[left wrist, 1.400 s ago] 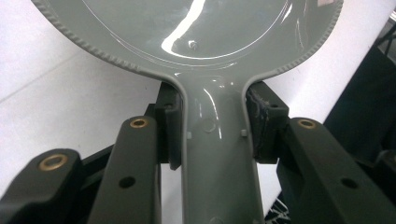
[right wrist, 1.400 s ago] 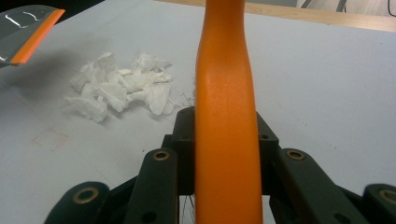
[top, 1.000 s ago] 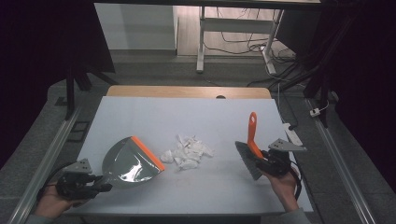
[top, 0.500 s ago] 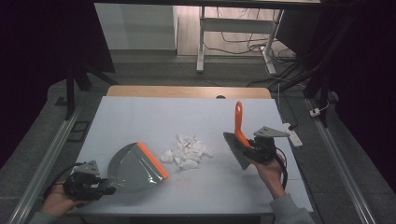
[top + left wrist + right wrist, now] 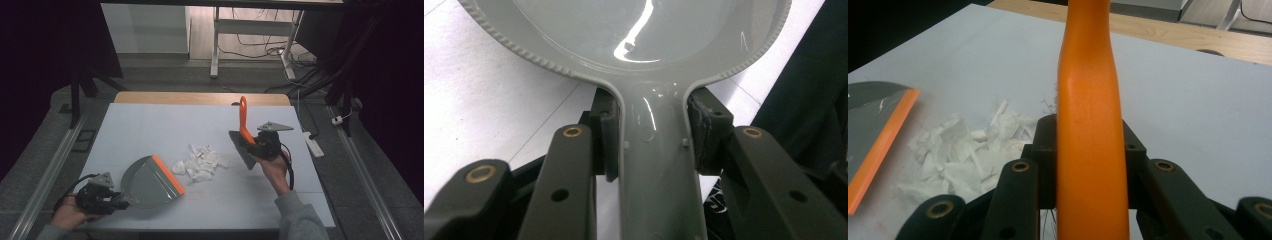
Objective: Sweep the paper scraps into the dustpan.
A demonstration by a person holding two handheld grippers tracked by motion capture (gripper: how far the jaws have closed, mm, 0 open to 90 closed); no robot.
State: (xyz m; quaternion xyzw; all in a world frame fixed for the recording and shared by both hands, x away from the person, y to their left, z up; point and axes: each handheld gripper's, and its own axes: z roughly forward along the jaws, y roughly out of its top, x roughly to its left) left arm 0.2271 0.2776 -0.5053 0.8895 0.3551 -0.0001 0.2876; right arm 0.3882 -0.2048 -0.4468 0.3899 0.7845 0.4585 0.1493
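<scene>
A grey dustpan with an orange lip lies at the table's front left, lip facing a pile of white paper scraps. My left gripper is shut on the dustpan's handle, its pads pressing both sides. My right gripper is shut on the orange handle of a hand brush. The brush's dark bristle head hangs just right of the scraps, and its handle points up and away.
The white table top has a wooden strip along its far edge. A white power strip lies off the table's right edge. Metal rails run along both sides, and desk legs and cables stand on the floor beyond.
My right gripper has carried the brush leftward, from the table's right side to just beside the scraps. The dustpan has edged a little toward the pile.
</scene>
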